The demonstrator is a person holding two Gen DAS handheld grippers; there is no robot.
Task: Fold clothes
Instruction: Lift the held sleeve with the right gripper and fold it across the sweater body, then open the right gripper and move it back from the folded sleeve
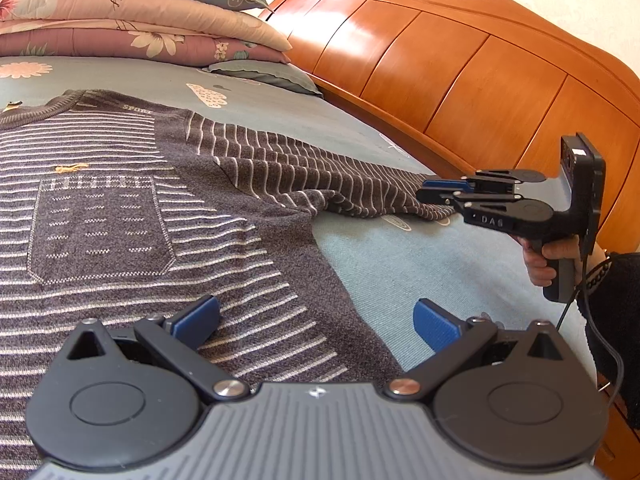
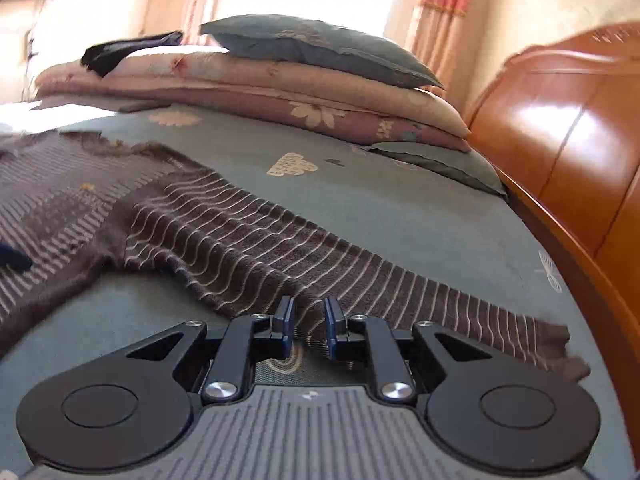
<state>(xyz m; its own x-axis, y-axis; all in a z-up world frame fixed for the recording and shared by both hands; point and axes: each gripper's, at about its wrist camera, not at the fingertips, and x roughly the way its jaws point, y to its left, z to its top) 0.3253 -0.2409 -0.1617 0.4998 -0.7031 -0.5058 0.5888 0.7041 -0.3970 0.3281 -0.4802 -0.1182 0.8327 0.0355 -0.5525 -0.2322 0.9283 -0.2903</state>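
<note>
A dark grey sweater point(image 1: 132, 216) with pale stripes lies spread flat on the bed point(image 1: 400, 264), front up, with a chest pocket point(image 1: 100, 232) showing. One sleeve point(image 1: 320, 184) runs out sideways across the blue-green sheet toward the wooden headboard point(image 1: 460, 72); it is rumpled near the armpit and its cuff point(image 2: 560, 352) lies flat on the sheet.

The left hand-held gripper point(image 1: 316, 320) sits low over the lower body of the sweater. Its jaws stand wide apart, with nothing between the blue pads point(image 1: 200, 316); one pad is above the knit, the other above bare sheet.

The right hand-held gripper point(image 1: 430, 192) is held by a hand point(image 1: 548, 258) in a dark sleeve, just beside the outer end of the sleeve. In its own view the right hand-held gripper point(image 2: 308, 322) has its jaws nearly together, a narrow gap left between the pads. The striped fabric shows behind that gap; the pads do not press on it.

Folded quilts point(image 1: 132, 20) and pillows point(image 2: 320, 44) are stacked at the far side of the bed, well apart from the sweater.
</note>
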